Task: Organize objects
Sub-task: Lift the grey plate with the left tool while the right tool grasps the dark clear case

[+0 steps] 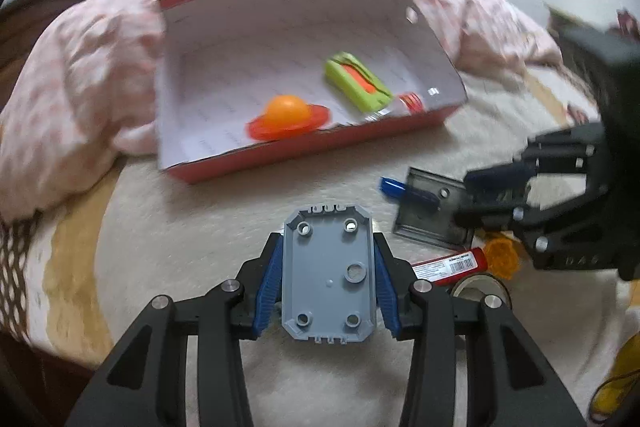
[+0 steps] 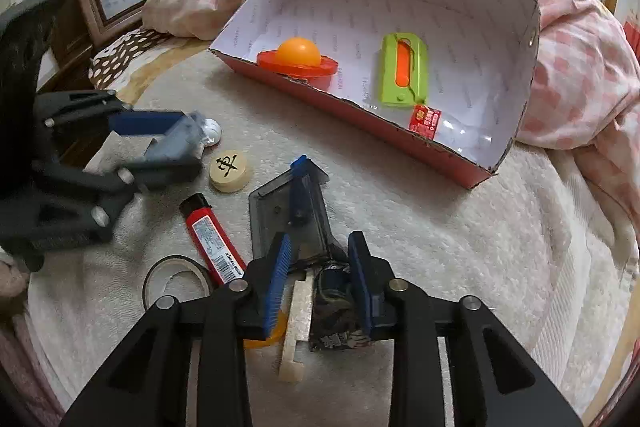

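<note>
Two matte black tongs: left tongs (image 1: 327, 281), right tongs (image 2: 320, 285). Angular linkage arms with triangular cut-outs, joined at round silver pivot pins. Blue ribbed pads (image 1: 269, 287) lining the inner faces of the fingers. Faint raised lettering on the black body of the right tongs, unreadable. No sleeves or cables in view.
</note>
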